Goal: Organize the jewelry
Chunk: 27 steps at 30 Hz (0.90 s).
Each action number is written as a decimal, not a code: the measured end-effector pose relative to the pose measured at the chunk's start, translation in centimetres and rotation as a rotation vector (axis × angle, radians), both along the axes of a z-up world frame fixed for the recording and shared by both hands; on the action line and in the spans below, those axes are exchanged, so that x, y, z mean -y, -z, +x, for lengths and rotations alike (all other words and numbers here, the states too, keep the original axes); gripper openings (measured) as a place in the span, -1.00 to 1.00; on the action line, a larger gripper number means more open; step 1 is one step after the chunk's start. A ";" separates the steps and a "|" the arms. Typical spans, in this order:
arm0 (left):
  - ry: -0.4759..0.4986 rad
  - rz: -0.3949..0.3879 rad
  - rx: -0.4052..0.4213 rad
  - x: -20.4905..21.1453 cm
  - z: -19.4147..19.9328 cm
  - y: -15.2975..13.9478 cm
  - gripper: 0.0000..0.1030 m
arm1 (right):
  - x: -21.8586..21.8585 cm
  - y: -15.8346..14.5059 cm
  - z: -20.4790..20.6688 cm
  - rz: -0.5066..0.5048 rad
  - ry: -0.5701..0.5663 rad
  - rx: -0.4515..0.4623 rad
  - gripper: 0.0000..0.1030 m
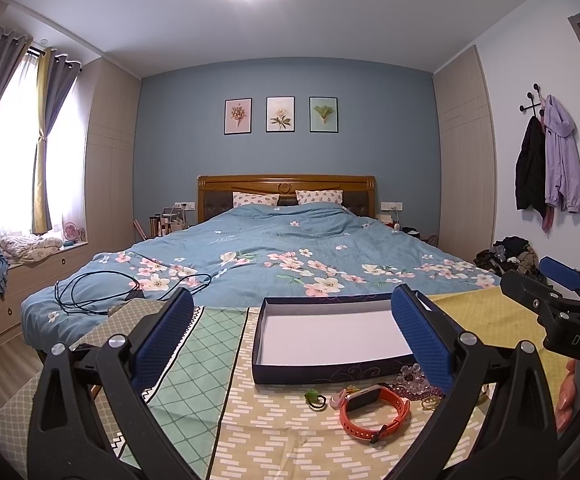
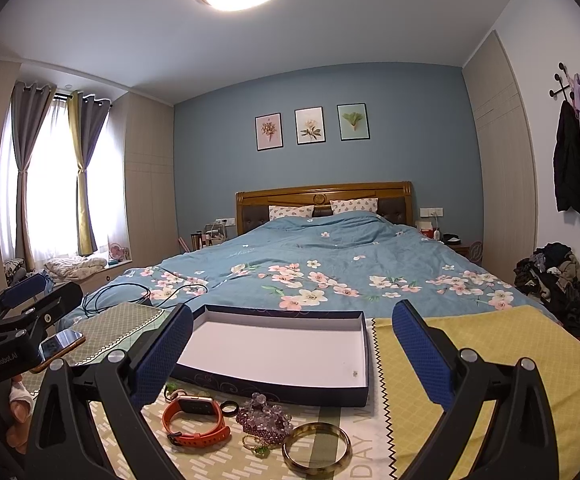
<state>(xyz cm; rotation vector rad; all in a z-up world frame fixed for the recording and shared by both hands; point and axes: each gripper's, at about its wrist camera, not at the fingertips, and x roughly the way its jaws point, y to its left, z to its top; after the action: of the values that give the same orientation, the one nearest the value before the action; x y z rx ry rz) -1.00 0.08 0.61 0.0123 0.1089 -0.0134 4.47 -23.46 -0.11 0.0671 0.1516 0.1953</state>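
Observation:
An open dark blue box with a white inside point(image 1: 321, 338) point(image 2: 282, 354) lies on the patterned cloth. In front of it lie an orange watch point(image 1: 373, 410) point(image 2: 194, 420), a green trinket point(image 1: 313, 398), a dark ring point(image 2: 229, 407), purple and clear beads point(image 1: 415, 382) point(image 2: 264, 418), a small green piece point(image 2: 260, 449) and a gold bangle point(image 2: 315, 446). My left gripper point(image 1: 293, 340) point(image 2: 30, 296) is open and empty above the cloth, left of the jewelry. My right gripper point(image 2: 291, 354) point(image 1: 545, 280) is open and empty above the box and jewelry.
A phone point(image 2: 60, 346) lies on the cloth at the left. Behind the table is a bed with a blue floral duvet point(image 1: 274, 256) and a black cable point(image 1: 102, 288). A clothes pile point(image 2: 557, 284) is on the right floor.

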 end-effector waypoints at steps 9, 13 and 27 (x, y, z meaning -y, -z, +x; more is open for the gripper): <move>0.003 -0.001 -0.007 0.0 0.0 0.2 0.89 | 0.2 0.0 -0.1 0.003 0.000 -0.002 0.87; 0.006 0.001 -0.018 0.0 0.3 0.3 0.89 | 0.3 0.0 -0.1 -0.001 0.000 -0.003 0.87; 0.107 0.023 -0.254 0.1 4.4 2.3 0.89 | 2.1 1.5 2.4 -0.058 -0.021 -0.199 0.87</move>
<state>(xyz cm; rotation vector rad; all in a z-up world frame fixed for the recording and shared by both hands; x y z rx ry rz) 3.37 -0.01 -1.69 0.0390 0.3619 -0.1208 6.88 -25.57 -1.62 0.0272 0.3558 0.2053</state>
